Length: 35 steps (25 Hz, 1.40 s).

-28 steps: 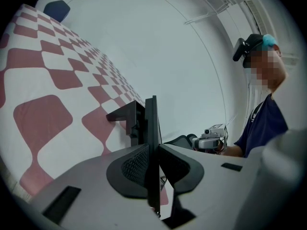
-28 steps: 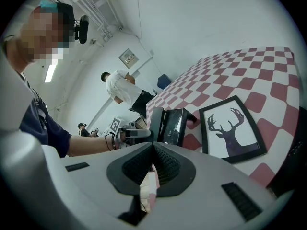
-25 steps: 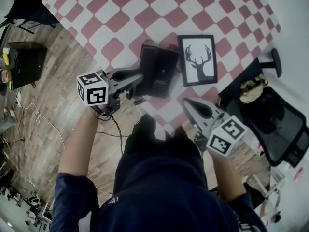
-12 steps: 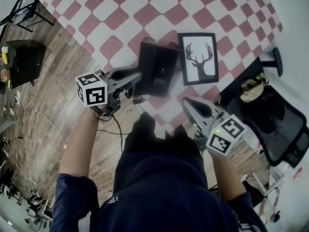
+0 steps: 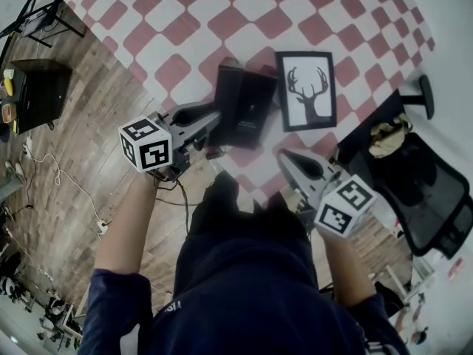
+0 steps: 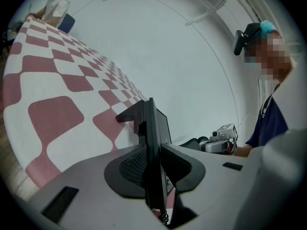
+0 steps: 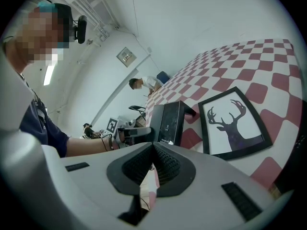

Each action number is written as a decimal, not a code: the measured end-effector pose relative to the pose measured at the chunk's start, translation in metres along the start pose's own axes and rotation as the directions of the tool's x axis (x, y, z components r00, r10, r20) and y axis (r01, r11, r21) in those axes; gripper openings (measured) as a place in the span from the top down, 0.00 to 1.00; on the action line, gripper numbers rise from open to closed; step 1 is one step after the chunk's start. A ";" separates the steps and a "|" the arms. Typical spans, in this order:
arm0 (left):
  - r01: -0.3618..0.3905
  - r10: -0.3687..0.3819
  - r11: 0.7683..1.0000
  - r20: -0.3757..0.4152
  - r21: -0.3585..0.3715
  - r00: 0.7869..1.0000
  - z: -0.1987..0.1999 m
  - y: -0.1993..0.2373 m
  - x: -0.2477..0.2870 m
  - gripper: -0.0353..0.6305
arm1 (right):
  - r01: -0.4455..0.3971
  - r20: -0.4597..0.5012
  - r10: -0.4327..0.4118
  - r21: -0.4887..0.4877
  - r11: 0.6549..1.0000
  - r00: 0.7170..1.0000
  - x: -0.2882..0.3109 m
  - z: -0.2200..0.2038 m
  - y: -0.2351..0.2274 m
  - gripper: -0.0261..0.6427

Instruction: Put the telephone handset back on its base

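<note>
We count one black telephone, one framed deer picture and one checked counter. We count one black office chair. We count two people: one person wearing the camera and a second person at the counter's far end.

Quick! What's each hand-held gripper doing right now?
Left hand-held gripper: jaws opening, telephone handset between them.
Right hand-held gripper: closed, holding nothing.
</note>
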<state>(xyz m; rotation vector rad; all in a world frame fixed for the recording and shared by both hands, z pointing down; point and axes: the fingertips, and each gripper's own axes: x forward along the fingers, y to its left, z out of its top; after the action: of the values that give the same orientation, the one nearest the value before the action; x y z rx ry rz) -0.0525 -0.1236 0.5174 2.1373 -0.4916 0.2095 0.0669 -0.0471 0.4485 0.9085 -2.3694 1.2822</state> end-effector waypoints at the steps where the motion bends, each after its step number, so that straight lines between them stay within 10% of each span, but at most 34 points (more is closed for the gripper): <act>1: -0.004 0.004 1.000 0.005 0.000 1.000 0.000 0.000 0.000 0.77 | 0.000 -0.002 0.000 0.001 1.000 1.000 0.001 -0.001 0.000 0.94; 35: -0.009 0.008 1.000 0.030 0.016 1.000 0.008 -0.007 -0.010 0.81 | 0.002 -0.019 -0.002 -0.023 1.000 1.000 0.010 0.003 0.016 0.94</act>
<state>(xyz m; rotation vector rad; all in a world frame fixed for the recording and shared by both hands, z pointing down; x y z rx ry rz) -0.0589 -0.1240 0.5042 2.1568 -0.5181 0.1870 0.0495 -0.0467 0.4420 0.8874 -2.3630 1.2546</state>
